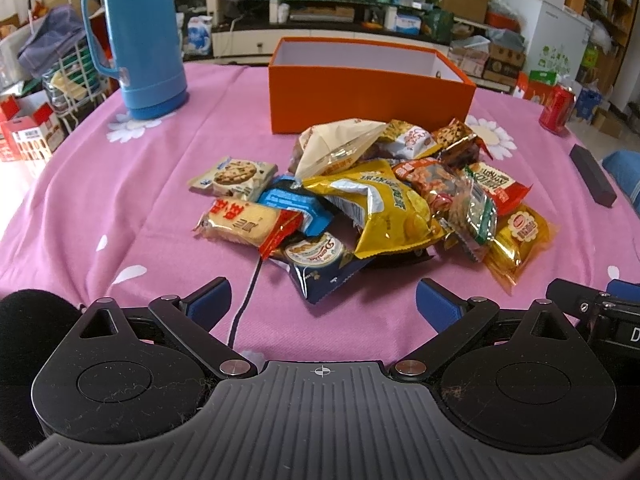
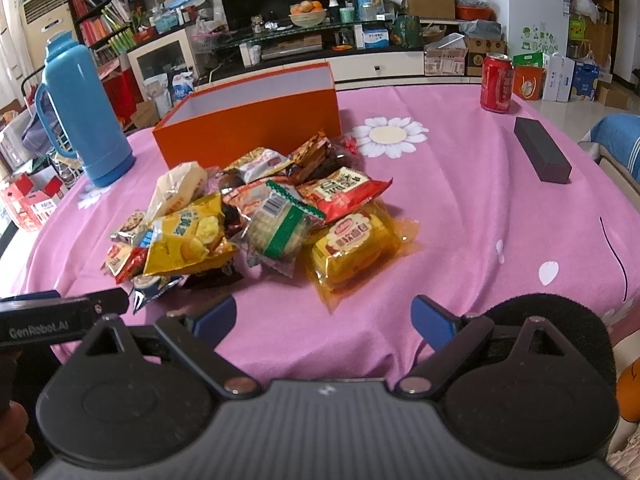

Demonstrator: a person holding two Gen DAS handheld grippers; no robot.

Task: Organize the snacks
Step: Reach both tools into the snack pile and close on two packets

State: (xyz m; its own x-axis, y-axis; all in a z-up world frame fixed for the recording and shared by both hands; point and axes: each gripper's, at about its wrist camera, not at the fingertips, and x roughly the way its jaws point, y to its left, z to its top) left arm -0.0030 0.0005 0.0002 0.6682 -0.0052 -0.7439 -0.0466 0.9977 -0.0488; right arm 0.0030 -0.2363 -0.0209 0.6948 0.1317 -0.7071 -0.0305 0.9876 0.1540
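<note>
Pink daisy-print tablecloth w/ an open orange box at 12 o'clock, inside white and nothing visible in it, blue thermos at 10, red soda can at 2 and a dark block at 3, writing on the can too small to read. Snack pile sits dead center, just in front of the box: yellow chip bag, cookie pack, mostly Chinese print I can't make out. Left gripper and right gripper both spread wide w/ nothing between the blue pads, hovering at 6 short of the pile; "GenRobot.AI" reads on the left gripper's side in the right cam.
</note>
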